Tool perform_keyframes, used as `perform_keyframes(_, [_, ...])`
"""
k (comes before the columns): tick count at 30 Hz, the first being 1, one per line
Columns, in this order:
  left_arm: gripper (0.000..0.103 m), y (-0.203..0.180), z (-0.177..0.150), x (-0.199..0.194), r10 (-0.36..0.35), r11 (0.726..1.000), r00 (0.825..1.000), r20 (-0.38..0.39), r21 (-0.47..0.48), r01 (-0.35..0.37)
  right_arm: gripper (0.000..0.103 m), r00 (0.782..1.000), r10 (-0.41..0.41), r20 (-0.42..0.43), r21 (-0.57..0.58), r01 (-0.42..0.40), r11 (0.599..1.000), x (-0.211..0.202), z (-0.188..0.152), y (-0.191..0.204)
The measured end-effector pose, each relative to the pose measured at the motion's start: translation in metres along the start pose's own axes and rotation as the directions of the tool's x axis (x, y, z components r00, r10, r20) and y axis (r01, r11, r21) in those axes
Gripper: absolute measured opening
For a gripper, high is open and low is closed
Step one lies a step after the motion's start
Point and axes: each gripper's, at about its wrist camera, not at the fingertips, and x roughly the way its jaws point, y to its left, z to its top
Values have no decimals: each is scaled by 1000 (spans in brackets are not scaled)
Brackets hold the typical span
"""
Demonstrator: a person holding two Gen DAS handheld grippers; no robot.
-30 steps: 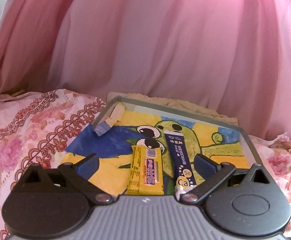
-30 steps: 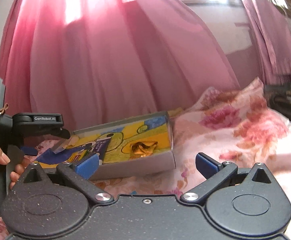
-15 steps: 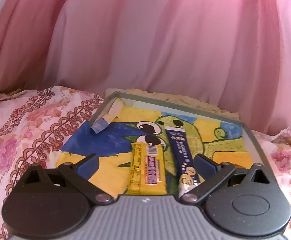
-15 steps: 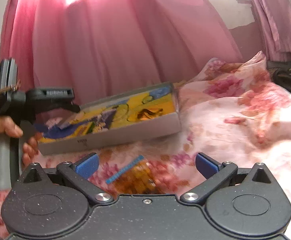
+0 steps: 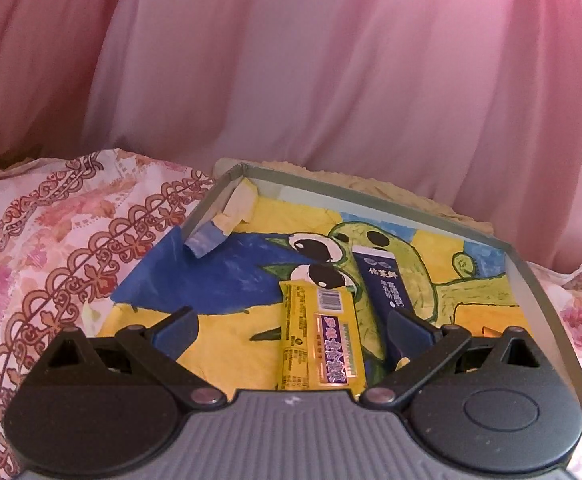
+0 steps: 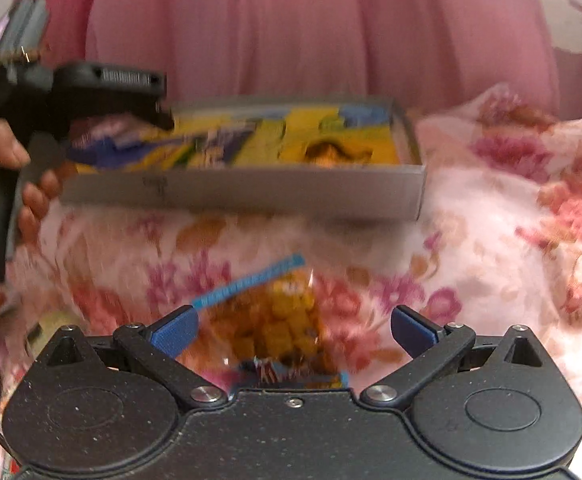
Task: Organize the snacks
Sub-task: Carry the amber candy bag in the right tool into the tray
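Landmark: the shallow grey box (image 5: 419, 208), its floor painted yellow, blue and green, lying on the floral bedcover (image 5: 51, 240) before a pink curtain (image 5: 291, 60).

Left wrist view only: a yellow snack bar (image 5: 319, 344) and a dark blue sachet (image 5: 387, 292) lie side by side inside the box, long axes running from its near edge toward its far wall. The bar sits left of the sachet, barcode end farther in.

Right wrist view only: a clear snack bag (image 6: 279, 328) of orange-brown pieces lies on the bedcover outside the box, in front of its near wall. Its long axis runs toward the box, blue-sealed end tilted left. A golden wrapper (image 6: 339, 152) shows in the box's right part, blurred.

Left gripper (image 5: 291, 320): spread wide, empty, hanging over the box's near edge; in the right wrist view a hand (image 6: 23, 168) holds it at the box's left end.

Right gripper (image 6: 291, 324): spread wide, fingers either side of the snack bag, not closed on it.
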Motion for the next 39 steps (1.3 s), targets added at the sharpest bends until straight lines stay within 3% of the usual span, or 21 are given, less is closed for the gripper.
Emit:
perform_keyframes(2, [102,0,-1,2,-2,1000,1000,-1,10,2,98,999,4,-33,-25,-5,1000,7,-3,5])
perform_keyframes(5, [102,1,0,5,3,1000,1000,2,19,-3,80,999,-12,-50,-79,8,997,16,-6,18])
perform_keyframes(13, [102,1,1,5,5,1000,1000,0,20,-5,68,999,-43,13,-113,45,993,7,-5,22])
perform_keyframes(29, [102,-1,0,8,40,996,999,16,76,-41,67,980,-27,199,-138,55,989,-16,16,27])
perform_keyframes(35, [102,4,2,10,45,997,999,24,69,-46,67,953,-35,301,-118,73,990,-32,40,26])
perform_keyframes(39, [102,5,4,13,62,996,998,19,61,-63,67,935,-35,352,-114,80,990,-21,64,24])
